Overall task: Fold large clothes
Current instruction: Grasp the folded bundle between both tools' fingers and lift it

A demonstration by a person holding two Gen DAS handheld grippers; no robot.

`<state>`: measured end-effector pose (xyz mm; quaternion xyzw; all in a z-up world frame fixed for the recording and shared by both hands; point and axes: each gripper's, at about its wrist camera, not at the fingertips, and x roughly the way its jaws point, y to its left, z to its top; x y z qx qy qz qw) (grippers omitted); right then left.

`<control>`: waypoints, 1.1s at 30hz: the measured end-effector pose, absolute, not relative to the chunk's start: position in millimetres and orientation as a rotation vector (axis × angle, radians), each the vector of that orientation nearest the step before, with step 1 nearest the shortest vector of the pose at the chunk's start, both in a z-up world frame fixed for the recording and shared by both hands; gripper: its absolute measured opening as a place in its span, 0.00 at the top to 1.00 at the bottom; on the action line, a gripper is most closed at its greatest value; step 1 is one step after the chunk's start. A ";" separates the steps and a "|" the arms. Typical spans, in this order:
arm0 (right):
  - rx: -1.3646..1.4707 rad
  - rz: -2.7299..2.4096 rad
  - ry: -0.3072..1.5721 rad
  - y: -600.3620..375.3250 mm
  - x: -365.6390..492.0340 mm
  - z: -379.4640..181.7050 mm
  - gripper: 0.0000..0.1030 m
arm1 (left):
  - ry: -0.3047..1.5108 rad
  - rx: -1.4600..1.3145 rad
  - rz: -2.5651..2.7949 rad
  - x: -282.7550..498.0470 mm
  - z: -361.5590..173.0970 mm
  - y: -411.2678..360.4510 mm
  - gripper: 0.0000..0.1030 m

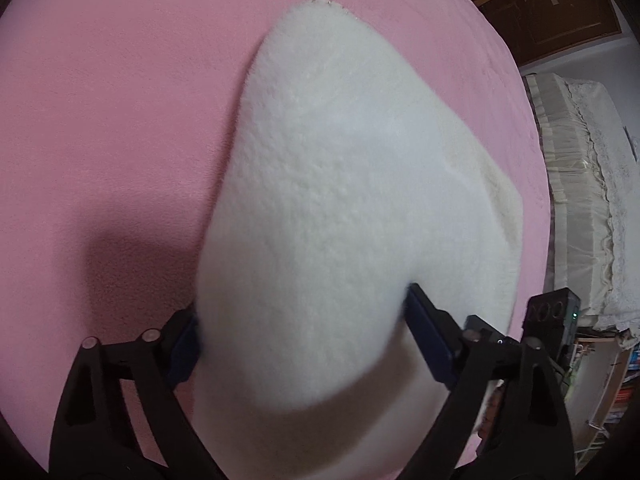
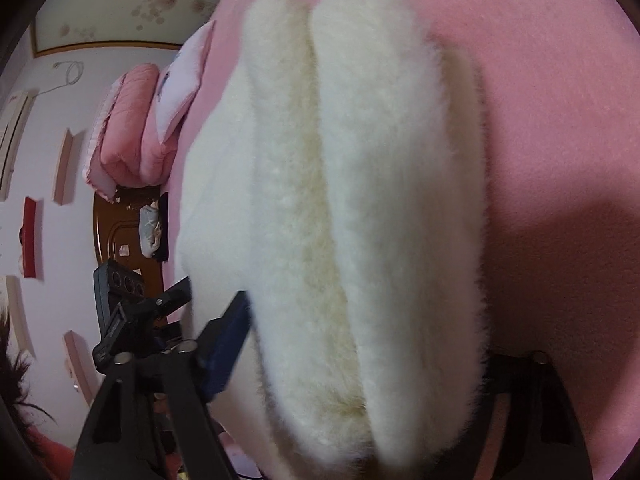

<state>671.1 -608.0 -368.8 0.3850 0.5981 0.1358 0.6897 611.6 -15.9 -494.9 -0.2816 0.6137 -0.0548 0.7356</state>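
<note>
A thick white fleece garment [image 1: 340, 208] lies folded on a pink bed sheet [image 1: 112, 120]. My left gripper [image 1: 304, 320] straddles its near end, with the thick fleece between its blue pads [image 1: 428, 336]; the jaws stand wide apart, pressed on the bundle. In the right wrist view the same garment [image 2: 360, 200] shows as stacked folded layers with a cream inner edge. My right gripper [image 2: 360, 344] is around these layers; its left finger pad [image 2: 228, 332] shows, the right finger is mostly hidden behind the fleece.
The bed's right edge has a white ruffled cover [image 1: 580, 208] beyond it, and shelves with books [image 1: 616, 392] below. In the right wrist view, pink folded quilts and a pillow [image 2: 136, 132] lie at the bed's far side, by a wooden headboard [image 2: 120, 236].
</note>
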 end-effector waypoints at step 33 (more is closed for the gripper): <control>0.504 0.338 1.189 -150.1 596.6 -137.5 0.58 | 1.112 -0.527 0.147 386.0 -271.2 252.7 0.43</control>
